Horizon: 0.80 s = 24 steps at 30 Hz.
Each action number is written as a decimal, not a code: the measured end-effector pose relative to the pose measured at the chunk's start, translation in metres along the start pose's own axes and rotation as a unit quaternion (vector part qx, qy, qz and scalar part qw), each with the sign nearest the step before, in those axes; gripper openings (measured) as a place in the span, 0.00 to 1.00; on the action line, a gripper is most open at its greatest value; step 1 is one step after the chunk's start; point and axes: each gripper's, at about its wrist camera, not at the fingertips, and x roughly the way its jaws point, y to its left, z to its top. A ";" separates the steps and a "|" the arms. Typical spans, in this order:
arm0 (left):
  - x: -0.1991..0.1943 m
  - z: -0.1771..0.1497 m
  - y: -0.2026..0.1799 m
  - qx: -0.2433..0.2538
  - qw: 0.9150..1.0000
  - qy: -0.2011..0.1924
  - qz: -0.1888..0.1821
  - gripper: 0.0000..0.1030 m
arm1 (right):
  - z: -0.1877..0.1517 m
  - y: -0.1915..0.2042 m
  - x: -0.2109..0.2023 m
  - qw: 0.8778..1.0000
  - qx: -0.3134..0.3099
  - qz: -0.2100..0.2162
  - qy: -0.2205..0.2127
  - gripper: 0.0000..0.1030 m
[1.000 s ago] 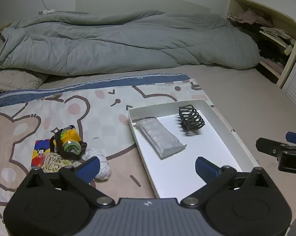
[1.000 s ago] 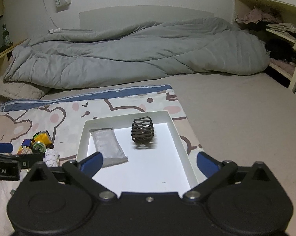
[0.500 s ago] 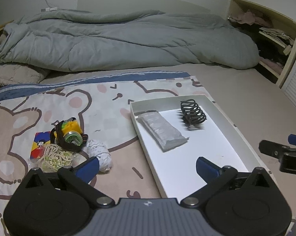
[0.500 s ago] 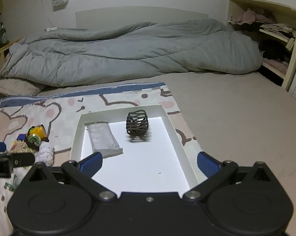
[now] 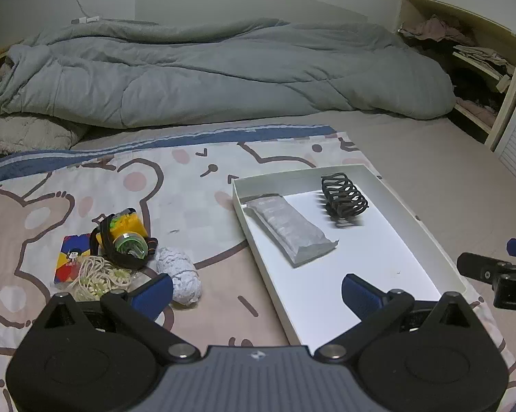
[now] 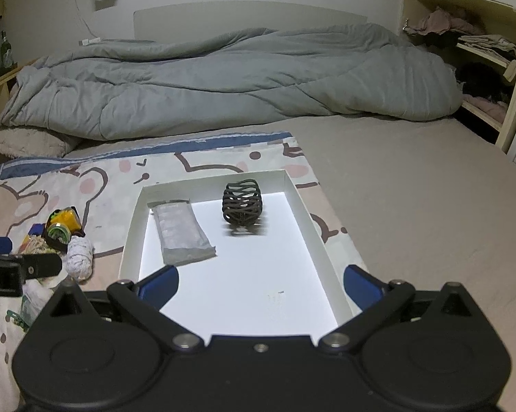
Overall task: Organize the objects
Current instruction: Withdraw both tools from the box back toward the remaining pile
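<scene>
Overall, 2 fisheye views look forward over a bed, and a rumpled grey duvet (image 5: 223, 79) fills the upper half of both. Below it, across the middle and lower left of each frame, lies a pink blanket printed with cartoon bears (image 5: 189, 185), edged in blue at the top. On the blanket, centre right in the left wrist view and centre in the right wrist view, sits a shallow white tray (image 5: 426, 230). 2 things lie inside the tray: a flat grey sealed packet (image 5: 288, 230) toward its left wall, and a black claw hair clip (image 5: 343, 197) near its far right corner, well apart from the packet. At the upper right edge, open wooden shelves (image 5: 477, 55) hold folded clothes. At the bottom of each frame a black gripper frames the scene; the left gripper (image 5: 258, 290) has its blue-padded fingers spread wide and holding nothing, over the blanket beside the tray's left wall, and the right gripper (image 6: 261, 283) is likewise spread wide and empty over the tray's near end. Left of the tray, on the blanket, a small cluster sits close together: a yellow and green toy (image 5: 125, 237), a white wad of yarn (image 5: 182, 276), a tangle of cream string (image 5: 96, 276) and a colourful card (image 5: 69, 257).
</scene>
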 end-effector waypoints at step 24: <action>-0.024 -0.001 0.073 -0.027 0.998 -0.023 0.046 1.00 | 0.015 0.054 0.013 0.999 -0.010 0.029 -0.010 1.00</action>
